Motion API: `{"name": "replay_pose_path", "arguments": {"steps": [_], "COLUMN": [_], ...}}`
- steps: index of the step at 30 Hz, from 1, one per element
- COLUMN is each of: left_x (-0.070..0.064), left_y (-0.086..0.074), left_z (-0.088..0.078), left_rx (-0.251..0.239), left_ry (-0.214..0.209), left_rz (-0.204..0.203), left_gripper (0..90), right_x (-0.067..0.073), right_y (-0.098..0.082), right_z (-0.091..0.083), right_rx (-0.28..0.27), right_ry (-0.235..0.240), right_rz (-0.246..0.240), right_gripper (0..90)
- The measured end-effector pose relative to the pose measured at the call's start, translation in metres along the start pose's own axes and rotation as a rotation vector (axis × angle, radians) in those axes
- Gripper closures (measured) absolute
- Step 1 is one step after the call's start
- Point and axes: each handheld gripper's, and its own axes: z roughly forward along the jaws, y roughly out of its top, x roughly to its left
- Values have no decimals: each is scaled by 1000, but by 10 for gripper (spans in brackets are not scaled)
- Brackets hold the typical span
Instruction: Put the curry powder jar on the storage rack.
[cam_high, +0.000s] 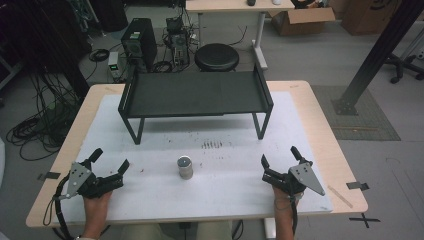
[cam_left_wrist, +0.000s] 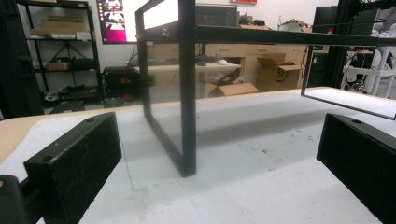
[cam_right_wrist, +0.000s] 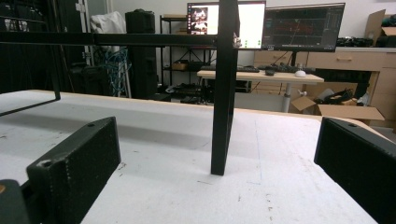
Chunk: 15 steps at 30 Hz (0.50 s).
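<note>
A small metal cylinder stands upright on the white table mat, near the front middle. Behind it a black metal shelf stand spans the mat on thin legs. My left gripper rests at the front left, held by a hand, its jaws wide open and empty. My right gripper rests at the front right, also open and empty. In the left gripper view a front leg of the stand rises between the jaws. In the right gripper view the other front leg stands ahead.
A round black stool and computer boxes sit on the floor beyond the table's far edge. Cables lie on the floor at the left. A black post slants at the right. Dark specks mark the mat.
</note>
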Motion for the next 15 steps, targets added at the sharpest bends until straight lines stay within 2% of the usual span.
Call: {"name": "replay_pose_path", "arguments": {"steps": [7,11,15], "left_x": [1,0,1], "left_y": [0,0,0], "left_z": [0,0,0], "left_rx": [-2,4,2], "left_ry": [-2,-5,-6], "left_rz": [-7,3,-7], "left_gripper": [2,2,2], "right_x": [0,0,0], "right_y": [0,0,0], "right_z": [0,0,0], "right_rx": [2,3,4], "right_ry": [0,0,1], "right_rz": [0,1,2], "right_gripper": [0,0,0]}}
